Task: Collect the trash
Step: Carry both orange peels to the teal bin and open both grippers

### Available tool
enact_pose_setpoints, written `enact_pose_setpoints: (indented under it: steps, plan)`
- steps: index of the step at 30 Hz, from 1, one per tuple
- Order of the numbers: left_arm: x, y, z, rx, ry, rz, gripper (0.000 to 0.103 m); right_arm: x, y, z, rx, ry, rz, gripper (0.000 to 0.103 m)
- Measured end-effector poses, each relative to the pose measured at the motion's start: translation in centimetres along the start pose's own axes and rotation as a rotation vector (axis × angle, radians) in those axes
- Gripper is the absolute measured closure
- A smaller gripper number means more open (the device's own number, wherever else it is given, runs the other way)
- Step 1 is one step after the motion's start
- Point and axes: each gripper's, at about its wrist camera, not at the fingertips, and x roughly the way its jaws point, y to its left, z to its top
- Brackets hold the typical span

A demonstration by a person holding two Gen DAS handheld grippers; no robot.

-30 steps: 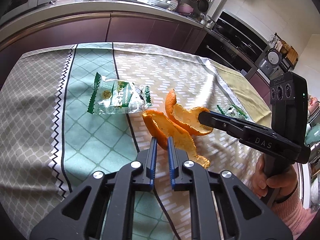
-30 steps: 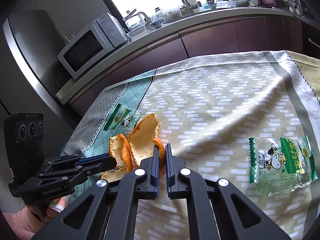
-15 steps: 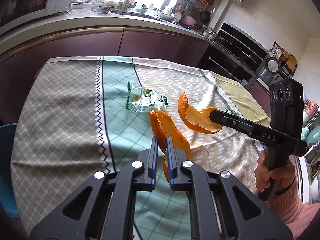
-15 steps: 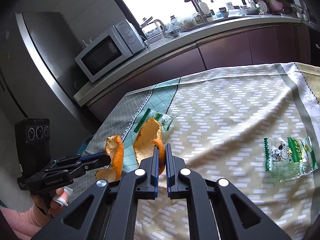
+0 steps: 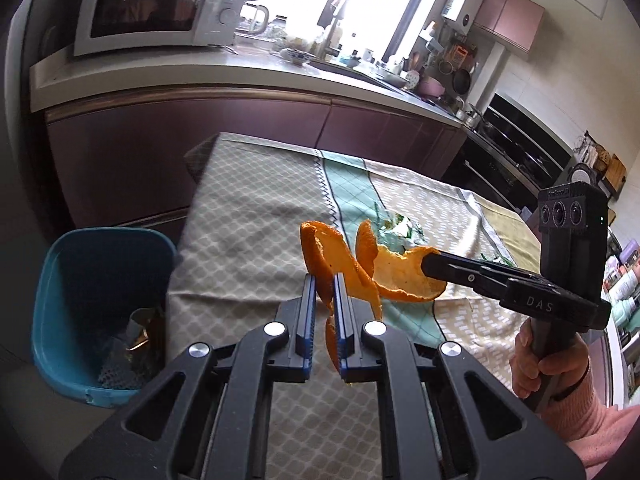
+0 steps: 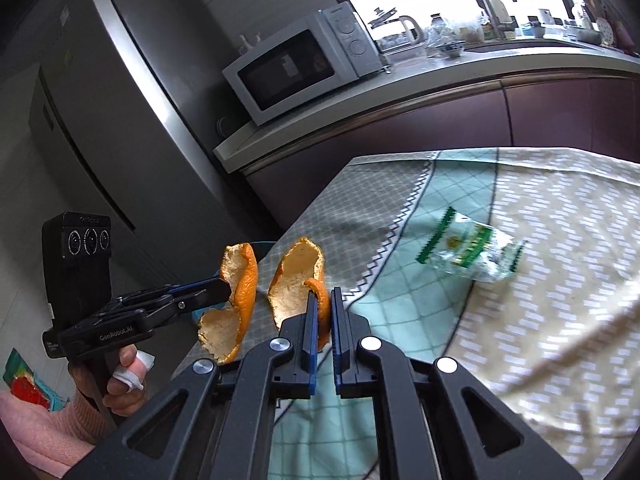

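My left gripper (image 5: 323, 280) is shut on a curled strip of orange peel (image 5: 320, 252) and holds it in the air above the table's left end. My right gripper (image 6: 325, 294) is shut on a second, cup-shaped orange peel (image 6: 296, 280); it shows from the side in the left wrist view (image 5: 430, 266). The left gripper with its peel (image 6: 240, 280) shows in the right wrist view. A blue trash bin (image 5: 52, 280) stands on the floor left of the table, with some trash inside. A green and clear snack wrapper (image 6: 472, 250) lies on the tablecloth.
The table wears a patterned cloth (image 5: 248, 240) in grey, mint and beige. Behind it run dark purple cabinets (image 5: 240, 128) and a counter with a white microwave (image 5: 156, 4). A grey fridge (image 6: 120, 100) stands to the left.
Both grippers have lifted their peels off the cloth and carried them left, toward the table's end. The blue bin has come into the left wrist view.
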Motion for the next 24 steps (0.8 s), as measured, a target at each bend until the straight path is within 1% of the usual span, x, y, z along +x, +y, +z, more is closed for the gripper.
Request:
enact_pose_setpoints:
  steps: [5,9,13,17,19,24]
  plan:
    - [-3.0,4.6,0.2,-0.045,-0.038,0.085,0.094,3.5,3.4,1.1,-0.061,0.044,0.058,0.098]
    - [-4.7,8.4,0.1,-0.081,-0.050,0.163,0.094,6.3,5.9,2.1,-0.102,0.081,0.100,0.098]
    - [-5.7,12.0,-0.3,-0.125,-0.053,0.213,0.094,9.5,7.9,2.9,-0.125,0.121,0.124,0.098]
    - [-5.8,14.7,-0.6,-0.154,-0.048,0.255,0.094,12.6,9.4,3.1,-0.135,0.170,0.133,0.098]
    - [-5.3,15.6,-0.6,-0.165,-0.042,0.273,0.094,14.1,10.1,3.1,-0.148,0.200,0.138,0.098]
    - [-3.9,17.4,-0.7,-0.182,-0.024,0.299,0.094,17.0,11.7,3.2,-0.188,0.248,0.120,0.098]
